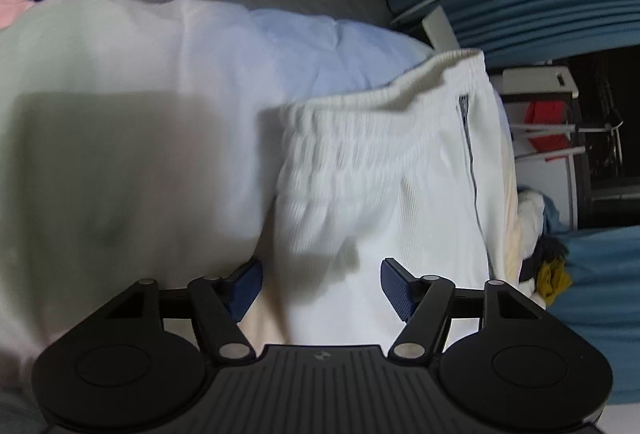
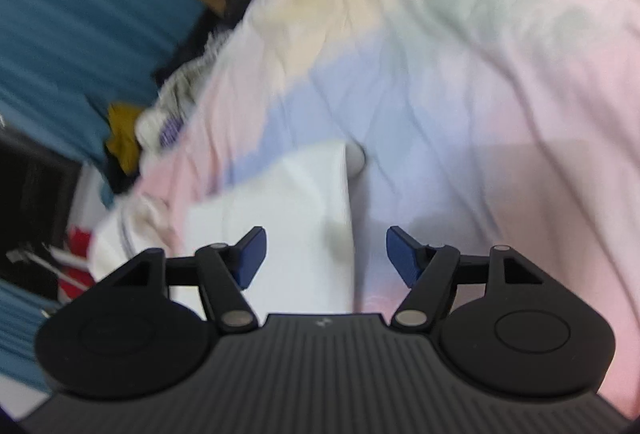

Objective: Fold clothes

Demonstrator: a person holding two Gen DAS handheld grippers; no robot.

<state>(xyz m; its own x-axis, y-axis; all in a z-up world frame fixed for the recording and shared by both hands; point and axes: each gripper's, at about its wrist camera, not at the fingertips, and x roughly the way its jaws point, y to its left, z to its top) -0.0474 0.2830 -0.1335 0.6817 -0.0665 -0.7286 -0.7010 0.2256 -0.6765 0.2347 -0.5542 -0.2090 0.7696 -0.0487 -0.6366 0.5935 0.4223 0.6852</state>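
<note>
A pastel quilt (image 1: 120, 82) covers the bed; on it lie white shorts (image 1: 380, 174), waistband (image 1: 392, 90) at the left view's twelve to one o'clock. Their long axis runs from that band toward the left tongs (image 1: 322, 288), which hang right over the near end, jaws wide, cloth between them but unpinched. In the right view the shorts (image 2: 288, 218) show from ten to twelve o'clock of the right tongs (image 2: 324, 258), also wide and empty, their straight edge running away between the jaws. The left looks nearer for the next grab. A clothes heap (image 2: 132, 130) sits at ten o'clock.
</note>
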